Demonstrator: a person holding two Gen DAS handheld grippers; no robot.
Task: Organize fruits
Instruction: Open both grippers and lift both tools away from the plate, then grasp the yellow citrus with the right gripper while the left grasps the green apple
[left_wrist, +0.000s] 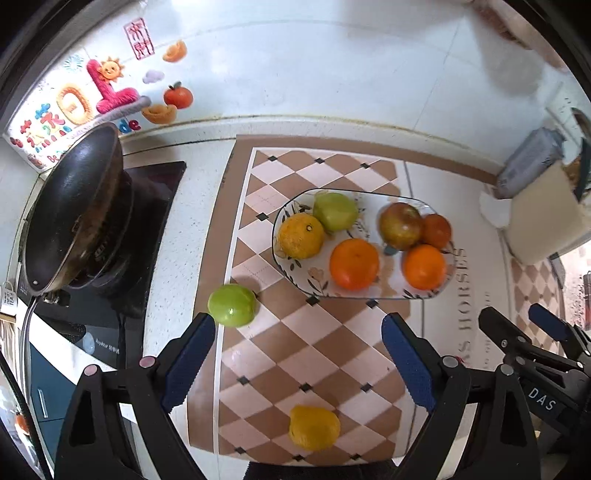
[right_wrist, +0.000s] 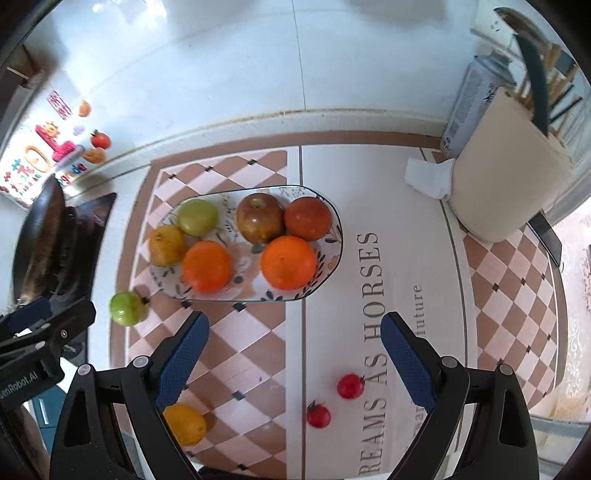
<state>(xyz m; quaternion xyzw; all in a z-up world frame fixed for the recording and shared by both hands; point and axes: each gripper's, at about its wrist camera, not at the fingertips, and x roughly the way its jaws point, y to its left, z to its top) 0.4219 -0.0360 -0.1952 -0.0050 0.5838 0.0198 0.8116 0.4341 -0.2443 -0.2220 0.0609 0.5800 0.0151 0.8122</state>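
A patterned oval plate (left_wrist: 295, 273) (right_wrist: 328, 266) holds several fruits: two oranges, a green apple, a yellow citrus, a brownish apple and a red tomato. A loose green apple (left_wrist: 232, 305) (right_wrist: 127, 308) lies on the checkered mat left of the plate. A yellow citrus (left_wrist: 314, 427) (right_wrist: 184, 424) lies on the mat near me. Two small red tomatoes (right_wrist: 350, 386) (right_wrist: 318, 415) lie by the printed text. My left gripper (left_wrist: 298, 326) is open and empty above the mat, the green apple by its left fingertip. My right gripper (right_wrist: 294, 325) is open and empty just in front of the plate.
A black pan (left_wrist: 74, 206) stands on an induction cooker (left_wrist: 147, 192) at the left. A beige utensil holder (right_wrist: 509, 177), a spray can (right_wrist: 476, 99) and a crumpled tissue (right_wrist: 428, 177) stand at the right rear. A tiled wall runs behind.
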